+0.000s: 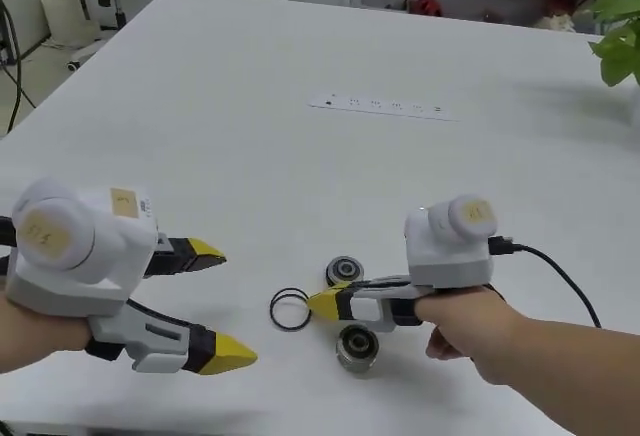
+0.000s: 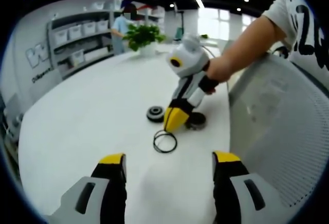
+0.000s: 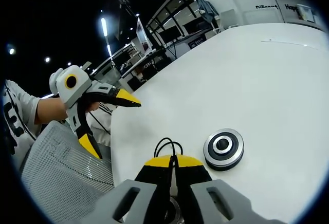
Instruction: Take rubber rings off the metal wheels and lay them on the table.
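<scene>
Your right gripper point(image 1: 322, 303), fingers pressed together, seems to be laying the rubber rings point(image 1: 290, 309) down; left gripper point(image 1: 225, 304) idles beside them, fingers wide.

Black rubber rings point(image 1: 290, 309), white table point(image 1: 250, 126)

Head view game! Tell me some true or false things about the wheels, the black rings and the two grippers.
1. The black rubber rings lie on the table. True.
2. Three metal wheels are there. False: there are two, the far wheel and the near wheel.
3. The left gripper has its fingers open. True.
4. The right gripper has its fingers wide open. False: its fingers are shut, with the tips right by the rubber rings.
</scene>
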{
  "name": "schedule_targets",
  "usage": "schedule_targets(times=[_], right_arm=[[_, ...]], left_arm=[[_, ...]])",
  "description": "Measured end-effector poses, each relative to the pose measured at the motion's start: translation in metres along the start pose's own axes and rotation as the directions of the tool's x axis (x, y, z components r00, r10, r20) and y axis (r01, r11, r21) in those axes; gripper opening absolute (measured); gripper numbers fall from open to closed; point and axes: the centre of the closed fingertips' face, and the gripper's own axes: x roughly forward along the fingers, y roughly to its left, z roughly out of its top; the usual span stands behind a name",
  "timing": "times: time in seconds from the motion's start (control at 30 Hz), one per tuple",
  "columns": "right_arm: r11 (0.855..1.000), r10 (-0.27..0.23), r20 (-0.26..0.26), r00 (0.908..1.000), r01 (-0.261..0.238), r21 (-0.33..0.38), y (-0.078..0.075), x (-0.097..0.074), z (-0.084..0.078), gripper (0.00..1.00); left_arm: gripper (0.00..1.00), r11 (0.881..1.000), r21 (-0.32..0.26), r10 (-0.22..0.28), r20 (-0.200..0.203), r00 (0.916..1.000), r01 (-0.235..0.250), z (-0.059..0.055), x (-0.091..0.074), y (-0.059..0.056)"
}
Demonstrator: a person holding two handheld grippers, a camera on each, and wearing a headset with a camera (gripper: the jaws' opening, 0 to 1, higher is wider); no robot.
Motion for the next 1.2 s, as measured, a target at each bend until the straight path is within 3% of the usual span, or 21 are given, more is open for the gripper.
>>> schedule_targets(times=[0.27, 0.53, 0.7, 0.8, 0.93, 1.2], right_arm=[[1.0, 0.001, 0.01, 1.0, -0.001, -0.025, 0.002, -0.004, 0.005, 0.05], [0.998, 0.005, 0.025, 0.9997, -0.003, -0.057, 0.005, -0.017, 0.012, 0.11], [0.997, 0.018, 0.049, 0.9986, -0.014, -0.073, 0.009, -0.028, 0.018, 0.13], [0.998, 0.027, 0.092, 0.9954, -0.022, -0.052, 0.011, -0.035, 0.028, 0.13], [0.998, 0.021, 0.116, 0.9931, -0.013, -0.068, 0.012, -0.045, 0.036, 0.15], [0.992, -0.03, 0.109, 0.9936, 0.043, -0.118, 0.001, -0.059, 0.034, 0.17]], left_arm=[[0.69, 1.0, -0.003, 0.001, -0.004, 1.0, -0.001, -0.001, 0.0, 0.002], [0.68, 1.0, 0.0, 0.002, 0.003, 1.0, -0.002, 0.004, 0.002, 0.005], [0.68, 1.0, 0.003, -0.004, 0.006, 1.0, 0.004, 0.008, 0.006, 0.004], [0.68, 1.0, 0.008, -0.007, 0.009, 0.9999, 0.007, 0.011, 0.007, 0.004], [0.68, 1.0, 0.007, -0.005, 0.017, 0.9998, 0.005, 0.014, 0.008, 0.005], [0.68, 1.0, 0.016, -0.006, 0.015, 0.9999, 0.006, 0.016, 0.01, 0.009]])
